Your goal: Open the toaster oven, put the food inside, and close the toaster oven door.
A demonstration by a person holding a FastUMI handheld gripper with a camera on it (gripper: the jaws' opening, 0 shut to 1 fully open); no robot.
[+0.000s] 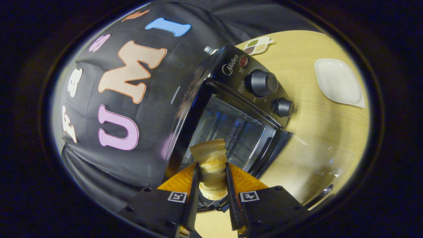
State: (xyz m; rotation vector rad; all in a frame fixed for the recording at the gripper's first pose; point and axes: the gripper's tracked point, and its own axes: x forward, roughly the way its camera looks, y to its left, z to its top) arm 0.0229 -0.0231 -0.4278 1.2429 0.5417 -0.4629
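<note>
The food (211,165), a pale layered pastry-like piece, sits clamped between the two fingers of the gripper (211,168). Both fingers press against its sides, so the gripper is narrowed onto it and holding it. The top of the food sticks out just past the fingertips (197,167), and its lower part runs back between the fingers toward the gripper body.

Just ahead of the food lies the open mouth of the toaster oven (231,99). The food's top end overlaps the lower edge of the cavity in this view; whether it has crossed the threshold I cannot tell. Inside the cavity a wire rack (231,129) shows against shiny walls. The glass door (317,165) is swung fully open and lies out over the wooden table (314,125), with its handle (319,196) at the far end, beside the gripper body.

On the oven's control panel are two round knobs (262,82), one beyond the other, and a small red lamp (244,61). Beyond the oven on the table lies a small card with coloured patches (257,45). Well apart from the oven, a white plate (340,82) rests on the table.
</note>
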